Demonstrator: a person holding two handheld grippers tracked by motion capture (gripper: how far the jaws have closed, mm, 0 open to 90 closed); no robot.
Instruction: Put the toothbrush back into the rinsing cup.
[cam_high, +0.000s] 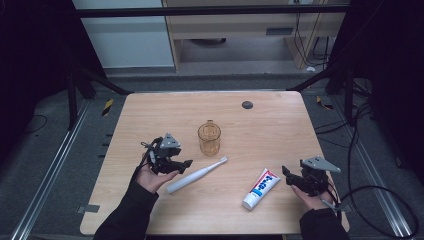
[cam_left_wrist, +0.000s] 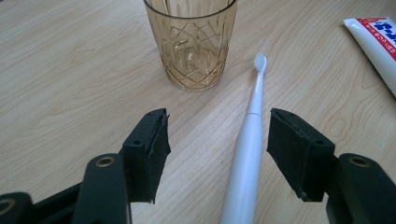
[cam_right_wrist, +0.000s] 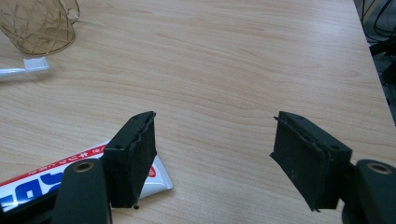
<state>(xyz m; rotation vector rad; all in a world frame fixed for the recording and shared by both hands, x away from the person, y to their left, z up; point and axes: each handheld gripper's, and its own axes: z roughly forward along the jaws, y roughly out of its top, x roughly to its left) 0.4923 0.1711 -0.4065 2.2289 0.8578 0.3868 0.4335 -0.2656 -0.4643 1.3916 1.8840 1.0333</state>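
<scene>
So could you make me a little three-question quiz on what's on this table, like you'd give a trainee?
1. True or false: the toothbrush stands inside the cup.
2. Which thing lies nearest the right gripper? A) cup B) toothpaste tube C) toothbrush
3. In the left gripper view, what lies on the table between the open jaws of the left gripper?

Key:
1. False; it lies flat on the table beside the cup.
2. B
3. The toothbrush handle, with the pads clear of it.
</scene>
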